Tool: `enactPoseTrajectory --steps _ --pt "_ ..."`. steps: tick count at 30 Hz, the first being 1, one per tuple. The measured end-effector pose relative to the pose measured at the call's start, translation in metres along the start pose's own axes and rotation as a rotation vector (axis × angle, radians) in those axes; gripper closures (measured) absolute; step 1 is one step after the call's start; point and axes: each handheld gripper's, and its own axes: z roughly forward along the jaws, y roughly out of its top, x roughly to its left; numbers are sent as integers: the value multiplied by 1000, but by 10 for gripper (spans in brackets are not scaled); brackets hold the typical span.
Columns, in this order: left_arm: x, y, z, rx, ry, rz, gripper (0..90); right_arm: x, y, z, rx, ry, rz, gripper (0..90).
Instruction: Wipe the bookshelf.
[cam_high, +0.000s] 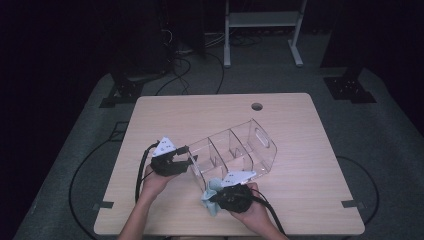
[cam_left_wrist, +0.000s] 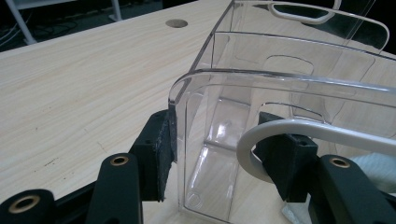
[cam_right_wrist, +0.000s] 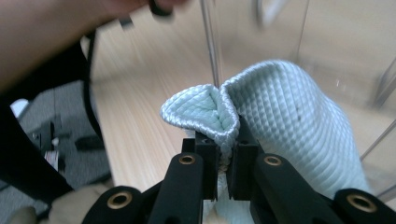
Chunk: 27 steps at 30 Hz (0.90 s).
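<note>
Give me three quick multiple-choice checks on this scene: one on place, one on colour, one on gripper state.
1. Where is the clear plastic divided organiser?
A. on the wooden table
B. on the floor
C. on a shelf

2. What colour is the waffle-textured cloth?
A. red
B. pale blue
C. black

3. What does the right gripper do?
A. stands open
B. grips a cup
C. pinches the cloth

Key: 1 A, it rests on the tabletop; 2 B, its weave is pale blue; 3 C, the fingers clamp a fold.

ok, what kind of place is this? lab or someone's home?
Most likely a lab or recording studio, not a home. A lone wooden table stands on grey carpet in a darkened room, black stand bases sit at its far corners, and cables trail across the floor toward dark equipment.
</note>
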Motion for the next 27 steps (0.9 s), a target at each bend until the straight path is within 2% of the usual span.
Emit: enactPoseTrajectory --steps 3,8,10,15,17,21,23,27 --pt "0 0 0 -1 -1 4 465 1 5 -7 -21 7 -8 846" --pt "-1 0 0 2 1 7 463 -5 -15 16 61 6 26 846" --pt "-1 0 0 -1 2 2 463 -5 -14 16 66 8 33 846" --pt "0 0 1 -1 -4 -7 464 2 3 -6 -23 23 13 846" --pt "-1 0 1 0 0 -3 464 1 3 -5 -20 26 11 846" --pt "-1 -1 1 -4 -2 -3 461 -4 -9 10 35 31 37 846" --pt "-1 0 1 0 0 -10 462 -4 -9 10 36 34 45 846" --pt "0 -1 1 -2 -4 -15 461 1 3 -6 -32 53 30 845"
